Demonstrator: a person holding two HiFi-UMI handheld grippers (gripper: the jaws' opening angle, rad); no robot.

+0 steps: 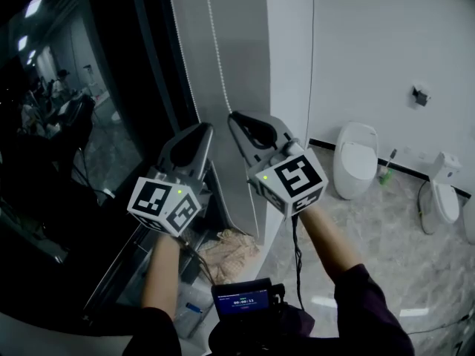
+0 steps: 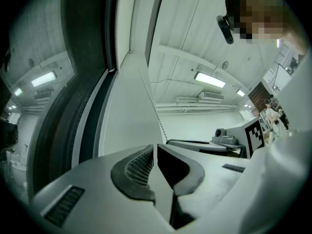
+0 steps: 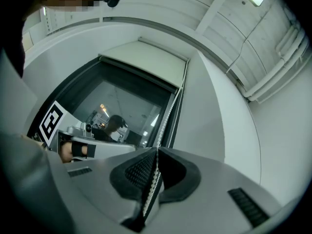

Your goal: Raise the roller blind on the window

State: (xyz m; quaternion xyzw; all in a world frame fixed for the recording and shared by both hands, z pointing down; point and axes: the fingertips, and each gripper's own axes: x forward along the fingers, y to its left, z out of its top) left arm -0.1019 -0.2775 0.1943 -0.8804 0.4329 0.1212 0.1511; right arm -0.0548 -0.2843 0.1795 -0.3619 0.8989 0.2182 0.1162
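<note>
- Head view: the left tool (image 1: 205, 127) and right tool (image 1: 234, 116) are pale grey plastic with tapering jaws and a marker cube at the back. They point up beside the dark window (image 1: 74, 124), tips near each other.
- A white beaded chain (image 1: 217, 58) hangs down the smooth grey wall (image 1: 249, 50) to the right tool's tip. A second strand runs along the black frame and ends near the left tool's tip. Whether it touches cannot be told here.
- A rounded white toilet (image 1: 355, 158) stands on the glossy marbled floor (image 1: 371, 243) to the right.
- Left gripper view: the left tool (image 2: 155, 149) is clenched, its black ribbed pads (image 2: 139, 165) pressed together with nothing seen between them. The chain (image 2: 155, 112) slants down behind it to the right tool's tip.
- Right gripper view: the right tool (image 3: 157, 152) is clamped on the chain (image 3: 168, 113). The beads run between its dotted black pads and out at the bottom.
- The blind (image 3: 144, 57), smooth pale fabric with a straight lower edge, sits high at the window's top, with bare dark glass below it.
</note>
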